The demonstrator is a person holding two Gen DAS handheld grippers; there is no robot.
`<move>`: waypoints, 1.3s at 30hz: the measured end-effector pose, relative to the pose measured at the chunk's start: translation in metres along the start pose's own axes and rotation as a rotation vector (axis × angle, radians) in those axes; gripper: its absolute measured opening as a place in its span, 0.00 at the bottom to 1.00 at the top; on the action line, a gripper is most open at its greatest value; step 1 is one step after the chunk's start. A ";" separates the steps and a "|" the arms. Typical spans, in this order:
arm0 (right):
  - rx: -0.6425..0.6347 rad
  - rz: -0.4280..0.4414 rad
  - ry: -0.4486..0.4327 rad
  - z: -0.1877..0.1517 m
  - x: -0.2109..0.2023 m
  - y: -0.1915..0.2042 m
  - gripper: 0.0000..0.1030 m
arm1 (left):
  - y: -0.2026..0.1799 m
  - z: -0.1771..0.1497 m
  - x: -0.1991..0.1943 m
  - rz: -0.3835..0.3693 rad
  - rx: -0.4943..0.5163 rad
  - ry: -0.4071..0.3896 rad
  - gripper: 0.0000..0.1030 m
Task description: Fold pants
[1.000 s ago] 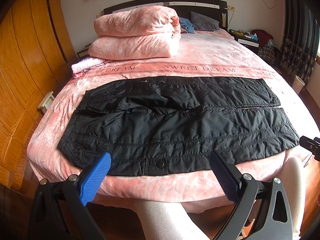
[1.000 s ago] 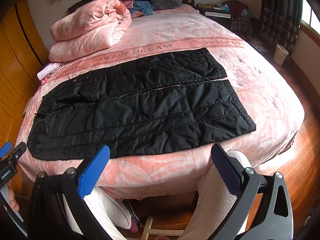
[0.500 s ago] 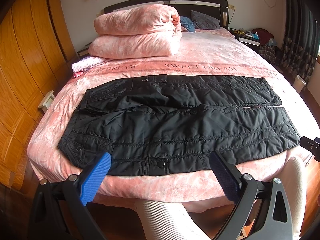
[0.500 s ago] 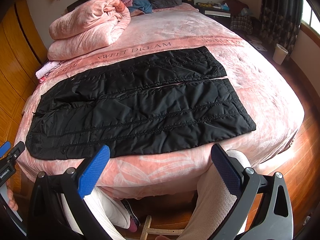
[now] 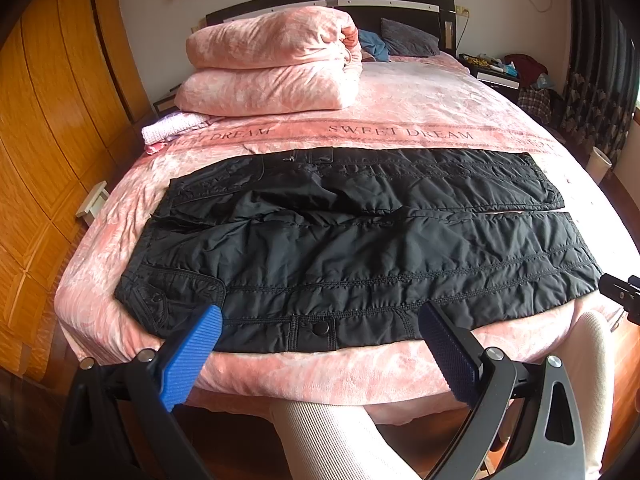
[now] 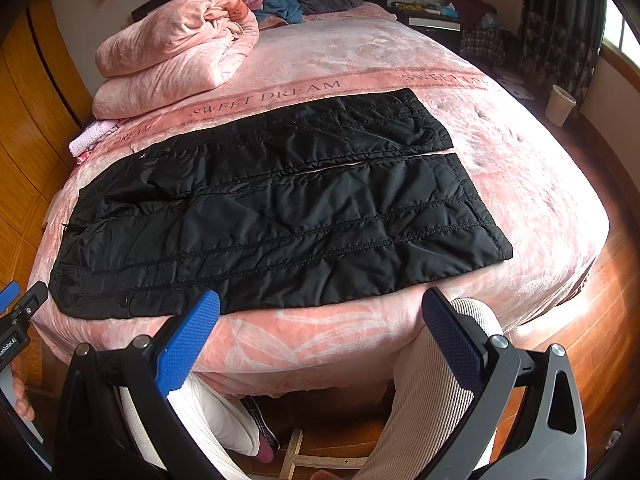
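Nothing has moved: pants lie flat at the bed's near edge. Soft, slippery; grip waistband and cuffs. Left gripper and right gripper gape wide, empty.

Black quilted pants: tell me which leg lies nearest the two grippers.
The leg along the bed's front edge, with the snap-button tab at its hem-side seam; the other leg lies farther back, beside the "SWEET DREAM" lettering.

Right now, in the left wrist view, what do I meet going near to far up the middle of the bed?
Left claw → black pants → SWEET DREAM band → folded pink comforter → dark headboard.
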State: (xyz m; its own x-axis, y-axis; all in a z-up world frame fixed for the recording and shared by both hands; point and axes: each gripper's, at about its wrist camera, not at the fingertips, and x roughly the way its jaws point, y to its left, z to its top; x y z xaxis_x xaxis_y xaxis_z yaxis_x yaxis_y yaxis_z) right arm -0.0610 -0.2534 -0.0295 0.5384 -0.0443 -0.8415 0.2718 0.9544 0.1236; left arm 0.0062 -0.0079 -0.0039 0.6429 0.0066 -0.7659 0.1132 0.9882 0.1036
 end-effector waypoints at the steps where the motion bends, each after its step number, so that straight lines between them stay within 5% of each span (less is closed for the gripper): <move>1: 0.000 0.000 0.002 0.000 0.001 0.000 0.98 | 0.000 -0.001 0.000 0.000 0.000 0.001 0.96; 11: 0.029 0.051 0.022 0.007 0.013 -0.010 0.98 | 0.001 -0.004 0.009 -0.019 0.003 0.021 0.96; 18: -0.007 0.182 0.071 0.069 0.044 -0.048 0.98 | 0.011 0.032 0.049 -0.127 -0.001 0.098 0.96; 26: -0.164 0.247 0.178 0.186 0.139 -0.080 0.98 | 0.017 0.127 0.143 -0.218 0.003 0.218 0.96; 30: -0.282 0.373 0.234 0.242 0.200 -0.070 0.98 | -0.001 0.181 0.206 -0.208 0.122 0.250 0.96; 35: -0.471 0.362 0.234 0.295 0.271 -0.048 0.98 | -0.023 0.227 0.283 -0.287 0.254 0.244 0.96; 39: -0.496 0.412 0.300 0.325 0.325 -0.041 0.98 | -0.037 0.249 0.346 -0.363 0.296 0.302 0.96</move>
State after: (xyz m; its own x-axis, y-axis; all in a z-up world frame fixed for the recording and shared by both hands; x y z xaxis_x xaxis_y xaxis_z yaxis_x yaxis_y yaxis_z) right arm 0.3616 -0.4028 -0.1373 0.2573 0.3647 -0.8949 -0.3400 0.9010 0.2694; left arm 0.4126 -0.0806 -0.1149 0.2822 -0.2399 -0.9289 0.5230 0.8502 -0.0607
